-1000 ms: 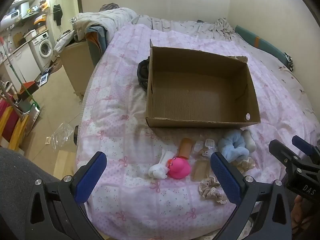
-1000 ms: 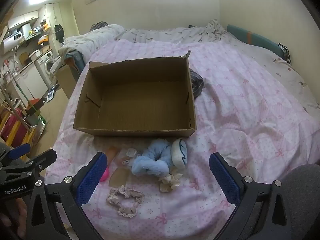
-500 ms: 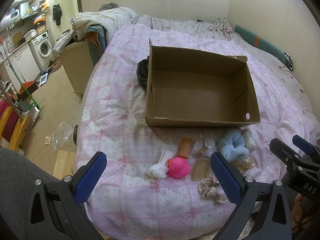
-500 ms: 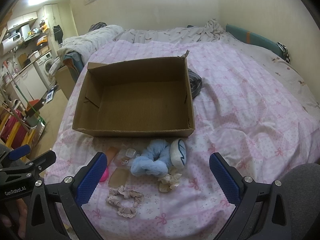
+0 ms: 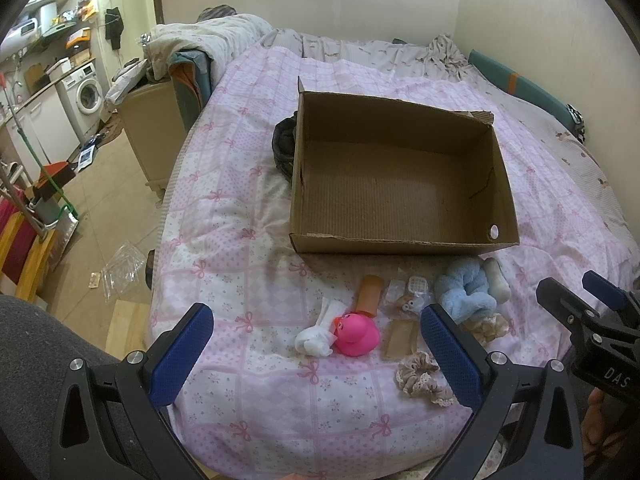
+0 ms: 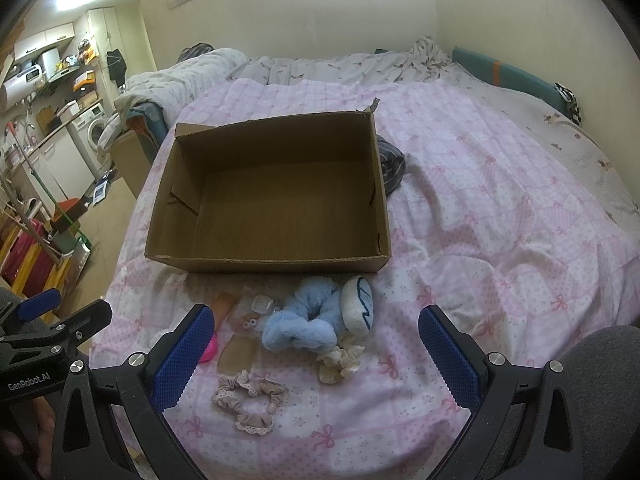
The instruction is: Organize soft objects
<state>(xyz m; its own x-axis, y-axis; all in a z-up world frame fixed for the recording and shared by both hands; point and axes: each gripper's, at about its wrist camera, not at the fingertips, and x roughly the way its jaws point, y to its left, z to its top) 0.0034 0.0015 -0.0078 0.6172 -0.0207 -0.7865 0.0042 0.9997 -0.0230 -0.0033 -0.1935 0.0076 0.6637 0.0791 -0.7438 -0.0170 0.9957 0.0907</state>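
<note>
Nothing on the bed has shifted since a second ago; only your two grippers drift slightly, and the box sits a touch differently in each view. You hold the left gripper above the near edge of the pink quilt, jaws spread wide and gripping nothing. Your right gripper hangs the same way, jaws released and empty.

Your cardboard box lies open on the quilt with nothing inside. The soft things sit in a loose cluster just in front of its near wall. A pink duck toy touches a white cloth bundle on its left. Near them lie a brown tube and a flat tan piece. A fluffy blue scrunchie rests against a white plush with blue stitching. A cream scrunchie lies just below those two, and a beige lace scrunchie lies nearest you. Some small clear packets sit between the tube and the blue scrunchie. A dark bundle of fabric touches the box's far left side.
</note>
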